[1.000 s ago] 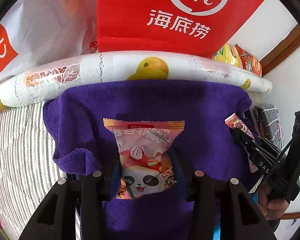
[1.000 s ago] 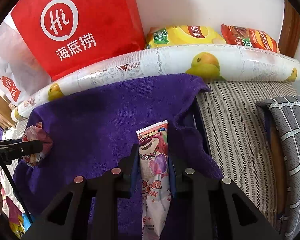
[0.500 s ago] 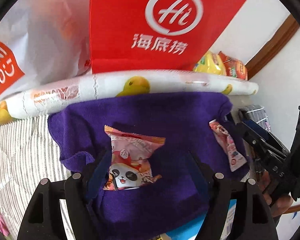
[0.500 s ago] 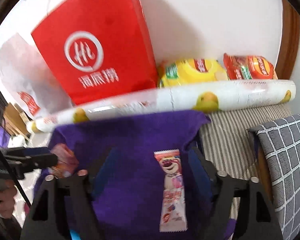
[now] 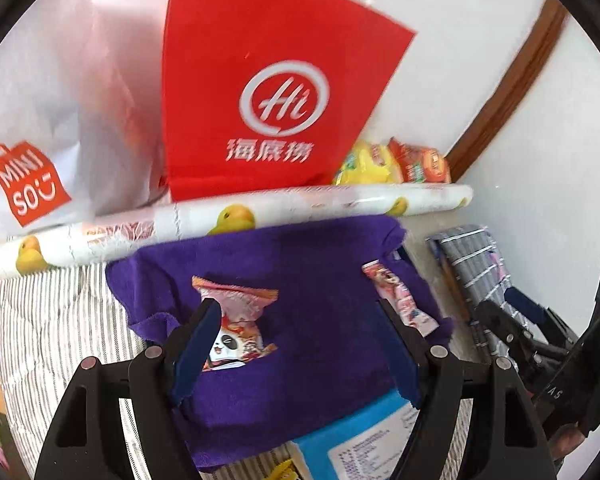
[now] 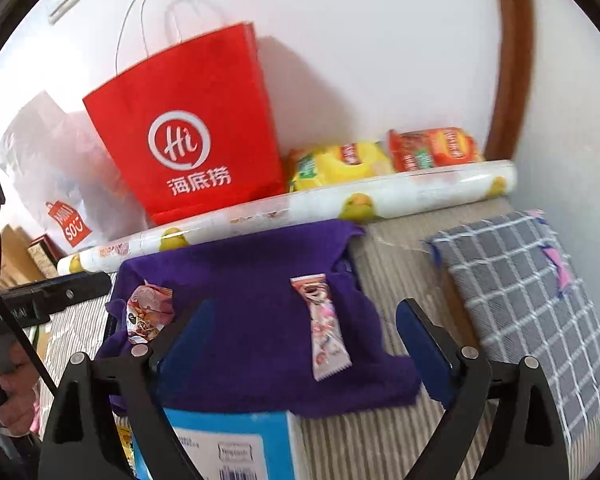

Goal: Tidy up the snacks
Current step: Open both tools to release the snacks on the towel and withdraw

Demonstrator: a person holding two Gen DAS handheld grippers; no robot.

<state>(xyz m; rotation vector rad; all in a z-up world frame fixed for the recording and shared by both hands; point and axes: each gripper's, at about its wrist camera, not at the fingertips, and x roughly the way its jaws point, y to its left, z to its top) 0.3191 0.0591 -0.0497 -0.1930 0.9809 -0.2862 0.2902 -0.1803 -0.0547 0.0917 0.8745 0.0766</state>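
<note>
A pink panda snack pack (image 5: 236, 320) lies on the left of a purple towel (image 5: 300, 280); it also shows in the right wrist view (image 6: 148, 314). A slim pink bear snack bar (image 6: 326, 328) lies on the towel's right side, also in the left wrist view (image 5: 398, 300). My left gripper (image 5: 300, 344) is open and empty, pulled back above the towel, its left finger in front of the panda pack. My right gripper (image 6: 304, 344) is open and empty, raised behind the snack bar.
A red paper bag (image 6: 188, 128), a white Miniso bag (image 5: 40, 140), yellow chips (image 6: 340, 164) and red chips (image 6: 432, 148) stand behind a fruit-print roll (image 6: 300, 208). A blue box (image 6: 228, 440) lies in front. A grey checked cushion (image 6: 520, 288) lies right.
Both grippers opened and let go of their snacks, then drew back and up. The panda pack and the snack bar now lie free on the purple towel.
</note>
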